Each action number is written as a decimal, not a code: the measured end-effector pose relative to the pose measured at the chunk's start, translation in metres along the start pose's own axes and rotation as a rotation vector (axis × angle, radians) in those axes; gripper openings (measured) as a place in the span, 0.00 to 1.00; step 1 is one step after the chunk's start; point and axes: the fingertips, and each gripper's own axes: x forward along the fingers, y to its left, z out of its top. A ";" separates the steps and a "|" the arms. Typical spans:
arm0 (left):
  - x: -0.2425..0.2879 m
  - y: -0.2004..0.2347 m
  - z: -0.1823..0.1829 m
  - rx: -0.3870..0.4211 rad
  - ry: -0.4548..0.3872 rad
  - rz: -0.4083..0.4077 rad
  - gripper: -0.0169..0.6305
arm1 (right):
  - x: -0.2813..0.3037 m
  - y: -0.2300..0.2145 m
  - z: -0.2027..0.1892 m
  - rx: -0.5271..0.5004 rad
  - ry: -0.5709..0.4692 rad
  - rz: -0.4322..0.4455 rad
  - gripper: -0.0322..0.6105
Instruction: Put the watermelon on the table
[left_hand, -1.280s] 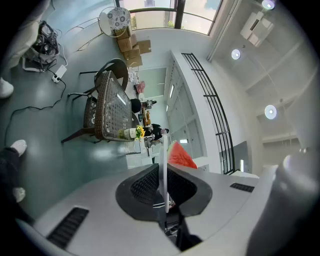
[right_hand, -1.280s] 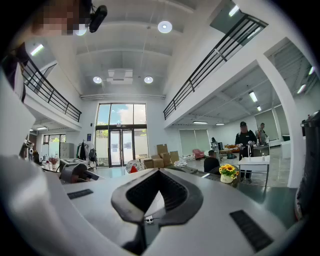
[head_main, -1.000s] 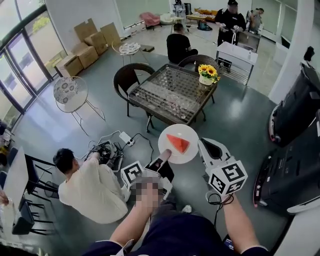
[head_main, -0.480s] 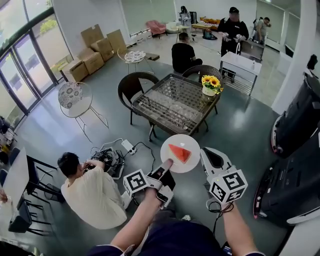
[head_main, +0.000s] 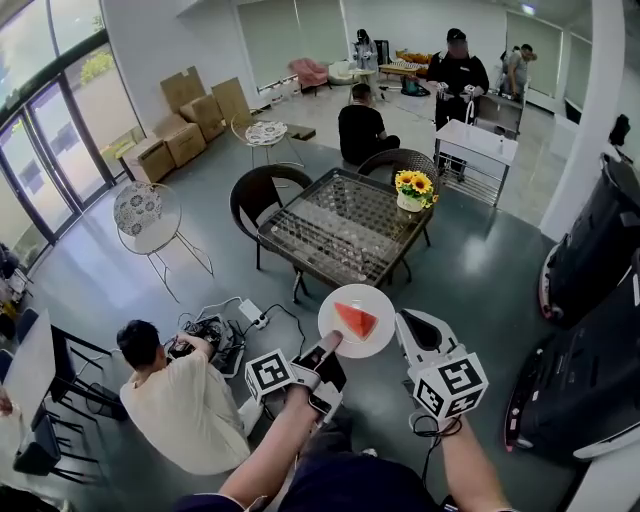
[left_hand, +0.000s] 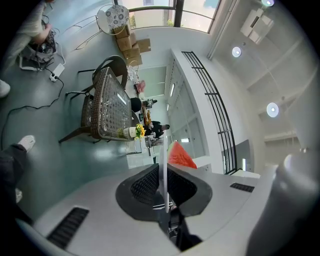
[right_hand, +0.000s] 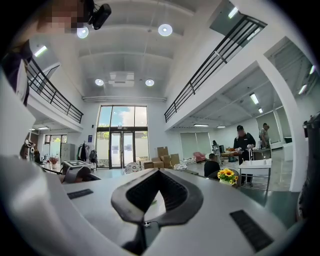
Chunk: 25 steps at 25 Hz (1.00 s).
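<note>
A red watermelon wedge rides on a white plate, held level above the floor just short of the near corner of the glass-topped desk. The left gripper has its fingers pinched tight on the plate's near rim. The right gripper hovers beside it, fingers slightly parted and empty. Over the past second the plate has barely closed on the desk, so the set-down looks still ahead. The desk's near half lies bare; sunflowers crowd its far corner, and a chair stands at its left side.
</note>
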 end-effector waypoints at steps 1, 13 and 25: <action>0.003 0.000 0.001 0.000 0.001 -0.004 0.06 | 0.001 -0.003 -0.001 -0.001 0.001 -0.002 0.05; 0.055 0.012 0.040 -0.006 0.011 -0.024 0.06 | 0.051 -0.040 0.002 -0.015 -0.004 -0.013 0.05; 0.126 0.038 0.121 -0.027 0.047 -0.006 0.06 | 0.156 -0.088 -0.007 0.009 0.023 -0.028 0.05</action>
